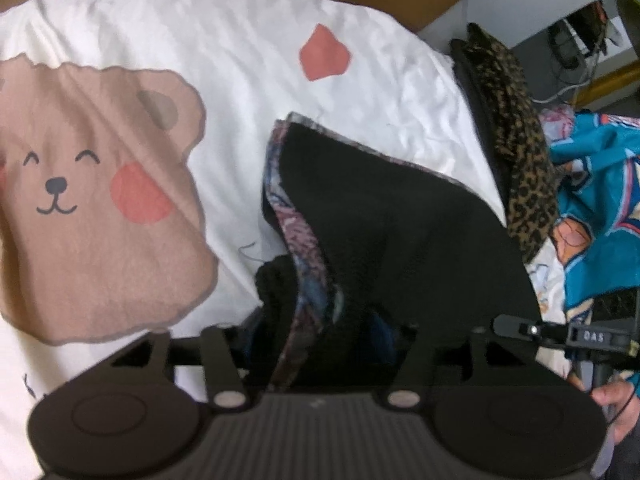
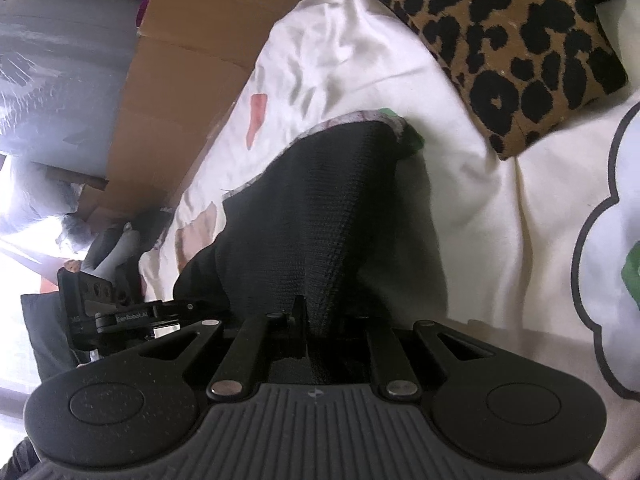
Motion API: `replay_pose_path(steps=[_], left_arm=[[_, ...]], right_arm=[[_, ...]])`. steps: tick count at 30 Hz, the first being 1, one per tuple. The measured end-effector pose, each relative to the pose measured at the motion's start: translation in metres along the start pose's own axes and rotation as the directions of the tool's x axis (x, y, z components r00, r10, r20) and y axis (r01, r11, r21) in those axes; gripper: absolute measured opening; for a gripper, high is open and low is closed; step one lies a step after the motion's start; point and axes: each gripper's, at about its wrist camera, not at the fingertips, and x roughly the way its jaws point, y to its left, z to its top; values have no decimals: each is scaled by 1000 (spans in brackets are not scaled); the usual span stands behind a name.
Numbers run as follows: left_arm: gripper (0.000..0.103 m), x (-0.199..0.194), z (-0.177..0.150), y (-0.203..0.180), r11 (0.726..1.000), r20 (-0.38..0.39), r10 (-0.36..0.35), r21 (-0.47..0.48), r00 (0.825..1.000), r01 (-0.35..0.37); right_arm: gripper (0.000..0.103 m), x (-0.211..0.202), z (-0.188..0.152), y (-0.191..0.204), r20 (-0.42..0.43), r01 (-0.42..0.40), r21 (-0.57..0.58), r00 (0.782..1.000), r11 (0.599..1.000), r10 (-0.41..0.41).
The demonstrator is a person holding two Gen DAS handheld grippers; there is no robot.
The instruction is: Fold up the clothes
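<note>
The black garment (image 1: pixel 384 216), edged with a patterned trim, lay draped on the white bedsheet (image 1: pixel 240 40) in the middle of the left wrist view, its lower part running down into the left hand-held gripper (image 1: pixel 320 344). That gripper's jaws stood fairly wide, with the cloth bunched between them; whether the pads pressed on it I could not tell.

In the right wrist view the same garment (image 2: pixel 320 208) rose like a tent from bottom centre towards the middle of the frame. The right hand-held gripper (image 2: pixel 308 332) was nearly closed, its jaws pinching a fold of the black cloth.

A bear print (image 1: pixel 92 200) filled the left of the left wrist view, with a small red patch (image 1: pixel 324 54) above centre. A leopard-print piece (image 1: pixel 520 152) lay at the right, and showed again at the upper right of the right wrist view (image 2: pixel 500 40). Just beyond it, at the far right of the left view, sat a teal cloth (image 1: pixel 600 200). Brown cardboard (image 2: pixel 192 40) stood along the sheet's far edge, at the upper left of the right view. A hand (image 1: pixel 618 404) showed at the lower right edge of the left view.
</note>
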Motion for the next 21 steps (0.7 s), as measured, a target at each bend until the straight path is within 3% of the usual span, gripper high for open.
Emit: replay_pose_path(steps=[3,6,7,11,13,21], left_arm=[[67,3,0,3,1000,2,-21,-10,1000,21],[67,3,-2,4,999,19,-36,-23,999,37],[63,3,-3,4,999,27,-38,-28,999,38],[48,0,-5,-1,1000,28,-22,-13,999,23],[43,-3,-5,-5,1000,29,-8,-18,1000,9],[38,-9,-5,-30,994,54,105,20,993,-106]], right_arm=[[12,5,-1,-6,-5,6,22,1000,1000,-6],[27,10,-1,-11,-8,18,41,1000,999,-18],[27,12,-1,-11,-9,25,43,1000,999,-25],[22,14,-2,-9,-10,51,43,999,998,-51],[11,14,-4,-3,-7,79,24,997,997,-79],[7,16,-9,29,28,236,-49,972,971,-235]])
